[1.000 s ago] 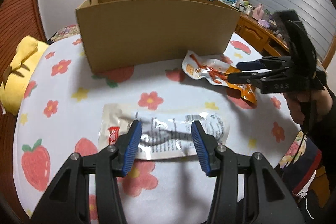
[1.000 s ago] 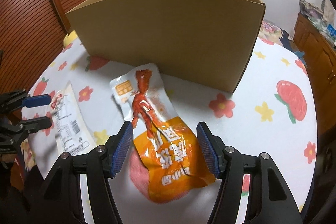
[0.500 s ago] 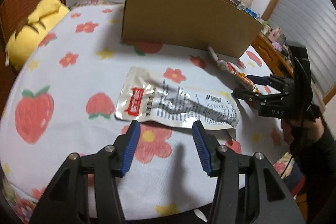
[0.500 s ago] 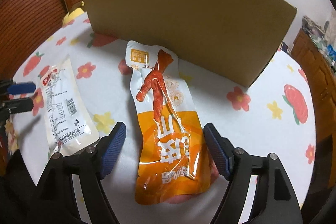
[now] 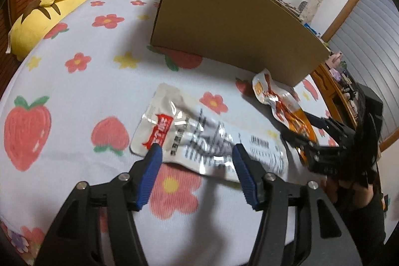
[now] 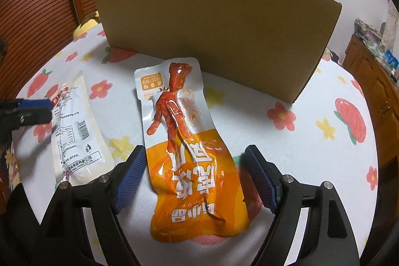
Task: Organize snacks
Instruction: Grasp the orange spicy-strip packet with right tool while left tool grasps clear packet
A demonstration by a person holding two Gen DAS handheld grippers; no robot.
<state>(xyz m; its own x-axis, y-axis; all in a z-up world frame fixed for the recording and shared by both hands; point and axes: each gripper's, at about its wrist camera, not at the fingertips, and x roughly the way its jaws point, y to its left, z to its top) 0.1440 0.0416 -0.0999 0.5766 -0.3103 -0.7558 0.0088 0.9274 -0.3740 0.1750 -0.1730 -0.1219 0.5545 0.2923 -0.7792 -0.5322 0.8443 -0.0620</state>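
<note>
- My left gripper (image 5: 195, 153) is nearest the white pouch (image 5: 207, 141), which lies flat in front of the box (image 5: 232, 24), long axis crosswise to the jaws.
- Left jaws opening, straddling its near edge, pinching nothing.
- My right gripper (image 6: 194, 161) is opening; the orange pouch (image 6: 189, 141) lies lengthwise between its jaws, ungripped.

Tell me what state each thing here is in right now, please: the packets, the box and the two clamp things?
Silver packet: sealed, flat on the cloth, not gripped.
Orange packet: sealed, flat on the cloth, not gripped.
Cardboard box: upright; inside hidden.
Left gripper: jaws opening, straddling the silver packet's near edge.
Right gripper: jaws opening, straddling the orange packet.
</note>
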